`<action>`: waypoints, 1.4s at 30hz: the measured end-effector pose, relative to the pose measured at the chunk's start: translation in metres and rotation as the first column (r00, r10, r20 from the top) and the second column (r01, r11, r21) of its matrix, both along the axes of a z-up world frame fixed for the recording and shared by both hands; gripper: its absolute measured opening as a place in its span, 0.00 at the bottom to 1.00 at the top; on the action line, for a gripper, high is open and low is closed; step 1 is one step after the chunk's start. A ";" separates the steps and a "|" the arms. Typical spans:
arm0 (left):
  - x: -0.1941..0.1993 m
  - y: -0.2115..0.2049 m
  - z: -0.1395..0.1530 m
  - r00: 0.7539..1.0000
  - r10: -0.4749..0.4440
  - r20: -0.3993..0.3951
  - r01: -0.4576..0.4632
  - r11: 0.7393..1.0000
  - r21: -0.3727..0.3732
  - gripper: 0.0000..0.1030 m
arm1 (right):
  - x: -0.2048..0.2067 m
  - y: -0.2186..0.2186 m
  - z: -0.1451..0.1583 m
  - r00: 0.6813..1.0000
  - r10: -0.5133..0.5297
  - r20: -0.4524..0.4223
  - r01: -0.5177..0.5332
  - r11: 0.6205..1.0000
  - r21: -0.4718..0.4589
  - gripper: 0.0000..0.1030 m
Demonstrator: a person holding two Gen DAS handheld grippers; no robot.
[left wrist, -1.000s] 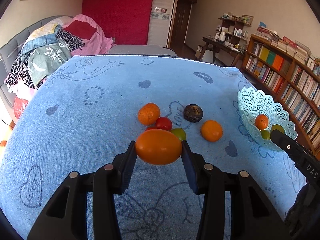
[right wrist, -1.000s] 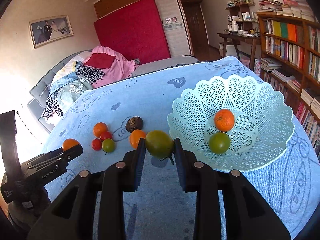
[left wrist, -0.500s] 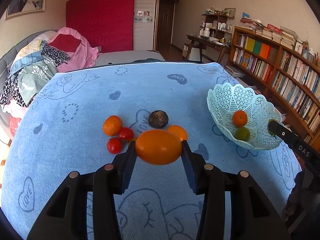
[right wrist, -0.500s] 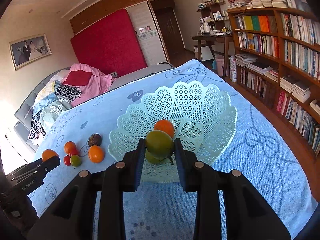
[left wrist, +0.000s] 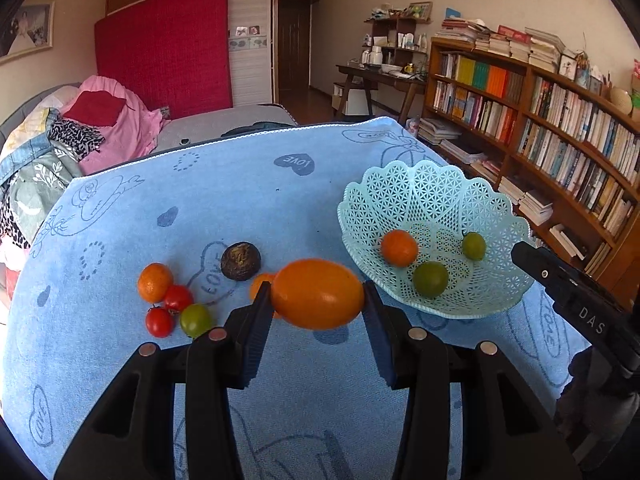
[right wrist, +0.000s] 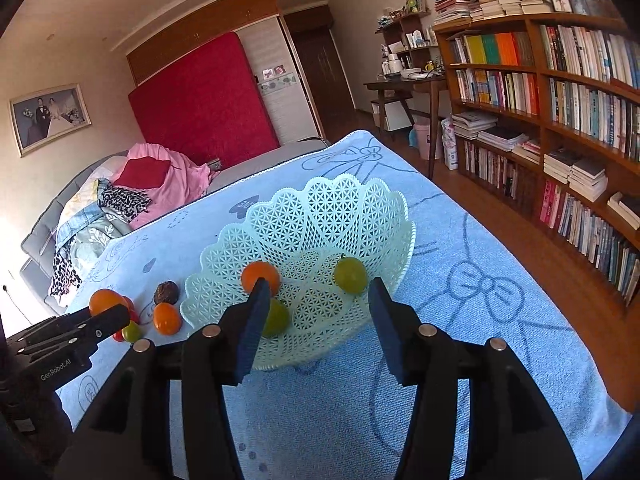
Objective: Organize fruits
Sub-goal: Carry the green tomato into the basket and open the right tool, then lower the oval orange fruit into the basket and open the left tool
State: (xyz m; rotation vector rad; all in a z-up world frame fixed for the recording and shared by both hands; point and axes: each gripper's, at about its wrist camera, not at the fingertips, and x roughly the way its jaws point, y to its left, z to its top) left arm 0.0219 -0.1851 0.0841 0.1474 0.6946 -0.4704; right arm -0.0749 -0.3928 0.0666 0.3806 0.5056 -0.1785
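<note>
Your right claw [right wrist: 316, 304] has let go its green fruit [right wrist: 351, 275], now in the basket [right wrist: 320, 208], and gapes wide above the near rim. Three fruits lie there: one orange, two green. Your left claw [left wrist: 317, 300] grips an orange [left wrist: 318, 293] just left of the basket; six fruits wait on the cloth [left wrist: 240, 192].

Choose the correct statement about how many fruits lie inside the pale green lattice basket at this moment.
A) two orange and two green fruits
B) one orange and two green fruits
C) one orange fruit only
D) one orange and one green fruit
B: inside the basket lie one orange fruit and two green fruits; the large orange fruit is outside it, held in the left gripper, and the right gripper is open.
</note>
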 end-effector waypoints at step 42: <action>0.016 0.010 0.007 0.999 0.054 -0.006 -0.054 0.998 -0.031 0.72 | -0.007 0.014 0.012 0.999 0.015 0.047 -0.015 1.000 -0.006 0.55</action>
